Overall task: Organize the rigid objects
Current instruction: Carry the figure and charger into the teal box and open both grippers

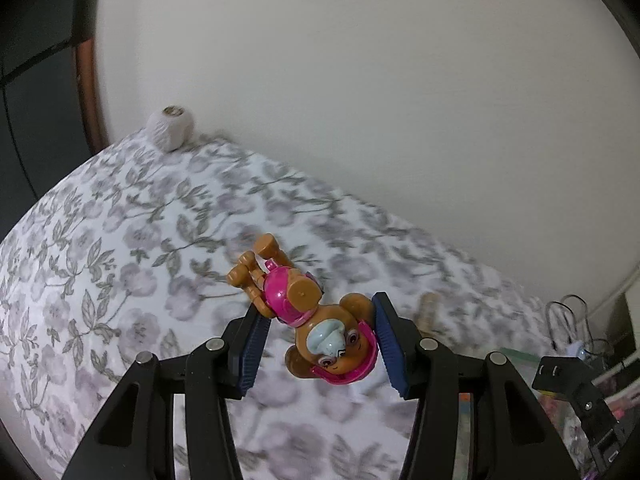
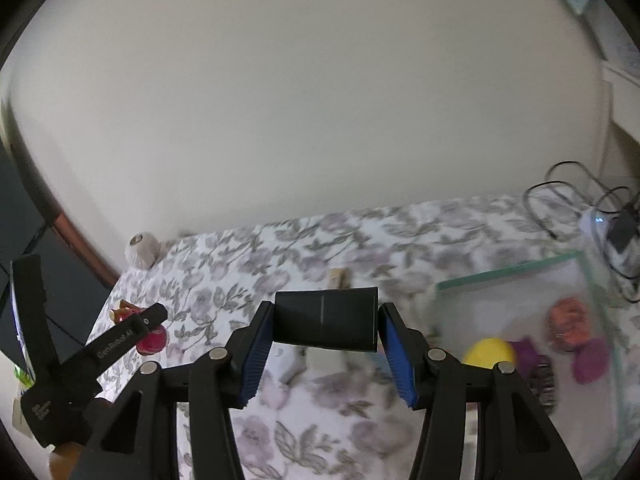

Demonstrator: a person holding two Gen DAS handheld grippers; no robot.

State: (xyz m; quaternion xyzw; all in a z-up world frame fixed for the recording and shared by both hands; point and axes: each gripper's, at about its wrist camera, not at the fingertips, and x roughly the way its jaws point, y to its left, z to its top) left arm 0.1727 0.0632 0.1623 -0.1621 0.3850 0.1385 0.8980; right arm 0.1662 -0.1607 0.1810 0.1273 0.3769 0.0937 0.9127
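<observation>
My left gripper (image 1: 320, 320) is shut on a brown toy dog in a pink suit (image 1: 316, 320), held upside down above the flowered cloth (image 1: 100, 260). My right gripper (image 2: 325, 320) is shut on a black cylinder (image 2: 325, 322), held crosswise between the blue pads above the cloth. In the right wrist view the left gripper (image 2: 132, 328) shows at the far left with the pink toy (image 2: 154, 338) in it. A clear glass box (image 2: 520, 272) at the right holds a yellow ball (image 2: 490, 354), an orange thing (image 2: 568, 322) and purple pieces (image 2: 592, 362).
A ball of white twine (image 1: 171, 127) sits at the table's far corner against the wall. A wooden peg (image 2: 338, 278) lies on the cloth beyond the cylinder. Cables and a power strip (image 2: 600, 224) lie at the far right. Dark furniture (image 1: 36, 80) stands left.
</observation>
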